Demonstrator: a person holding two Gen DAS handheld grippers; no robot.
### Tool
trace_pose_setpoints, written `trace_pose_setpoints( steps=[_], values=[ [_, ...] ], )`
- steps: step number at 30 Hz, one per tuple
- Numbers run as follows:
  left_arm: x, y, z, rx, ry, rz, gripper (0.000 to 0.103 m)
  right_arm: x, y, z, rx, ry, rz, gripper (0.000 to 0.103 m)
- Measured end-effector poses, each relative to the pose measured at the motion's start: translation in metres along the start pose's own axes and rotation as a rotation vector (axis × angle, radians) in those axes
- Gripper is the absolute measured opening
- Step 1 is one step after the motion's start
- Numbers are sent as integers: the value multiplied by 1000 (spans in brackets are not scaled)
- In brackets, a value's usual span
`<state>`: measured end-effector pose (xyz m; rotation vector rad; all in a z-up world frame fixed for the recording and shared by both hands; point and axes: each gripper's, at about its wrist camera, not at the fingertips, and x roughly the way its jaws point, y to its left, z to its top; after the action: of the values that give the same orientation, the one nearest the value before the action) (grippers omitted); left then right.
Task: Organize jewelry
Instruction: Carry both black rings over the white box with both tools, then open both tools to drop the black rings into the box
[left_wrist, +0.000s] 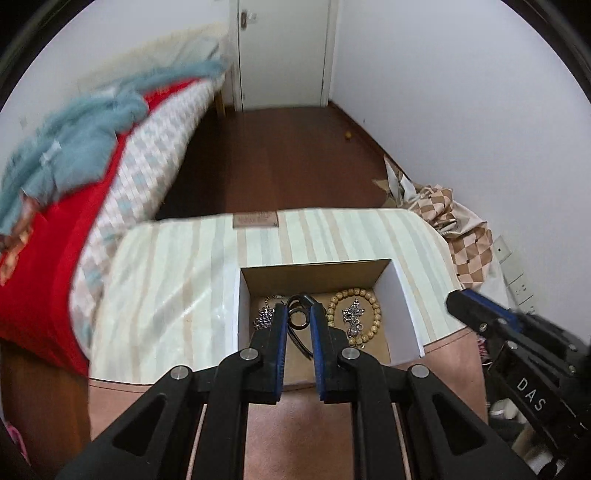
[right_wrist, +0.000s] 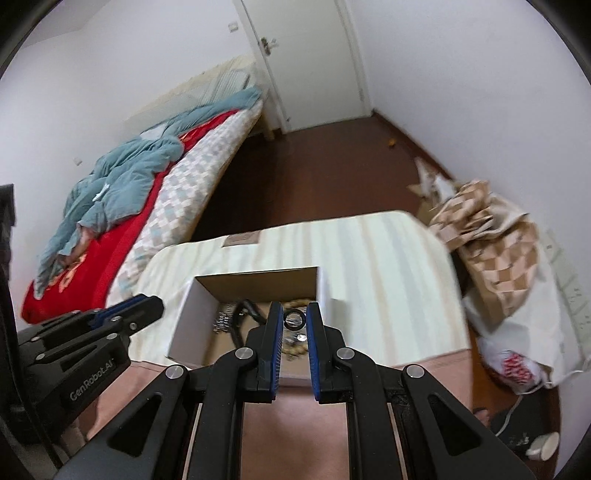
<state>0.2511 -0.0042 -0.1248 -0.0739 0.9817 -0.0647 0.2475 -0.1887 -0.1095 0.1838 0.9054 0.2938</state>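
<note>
Squarely over the cardboard box (left_wrist: 317, 273): left gripper (left_wrist: 298, 314), blue-padded fingers (left_wrist: 281, 332) parted a little, with a dark ring (left_wrist: 298, 320) seen in the gap between the tips. Hard to say from this view whether pinched or merely lying on the box floor behind; black cord or strap (left_wrist: 301, 341) trailing beneath it. Inside the box, resting on the brown bottom: wooden bead bracelet (left_wrist: 371, 317) toward the right wall, silver chain (left_wrist: 352, 319) piled within its loop, second silver chain (left_wrist: 263, 317) by the left wall, partly hidden behind the left finger. Box standing on a striped tabletop (left_wrist: 177, 288), white-walled, open at the top.

Off to the right in the left wrist view, right gripper (left_wrist: 456, 302), tip above the table's edge, beside the box and apart from it. From its own camera, right gripper (right_wrist: 294, 319) clamped on a small black ring (right_wrist: 294, 319), held between the blue pads just at the tips, above the box (right_wrist: 258, 284) interior; picture blurred, so contents below only dimly made out. Left gripper (right_wrist: 153, 304) visible at the left, near the box's white wall.

Beyond the table: bed with red sheet (left_wrist: 62, 266) and blue blanket (left_wrist: 77, 147), dark wooden floor (left_wrist: 280, 158), white door (left_wrist: 282, 51), checked cloth (left_wrist: 469, 243) heaped at the right.
</note>
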Motion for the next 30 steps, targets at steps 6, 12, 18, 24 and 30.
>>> trace_pose_setpoints(
  steps=[6,12,18,24,30],
  values=[
    [34,22,20,-46,106,-50,10,56,-7,20,58,162,107,13],
    [50,29,31,-68,169,-80,12,97,-4,30,48,276,116,14],
    [48,43,37,-93,169,-56,20,106,-12,36,88,304,91,47],
    [36,56,31,-113,139,2,75,91,-15,36,63,292,30,51],
    [27,53,10,-76,129,108,103,71,-3,23,-66,275,-177,92]
  ],
)
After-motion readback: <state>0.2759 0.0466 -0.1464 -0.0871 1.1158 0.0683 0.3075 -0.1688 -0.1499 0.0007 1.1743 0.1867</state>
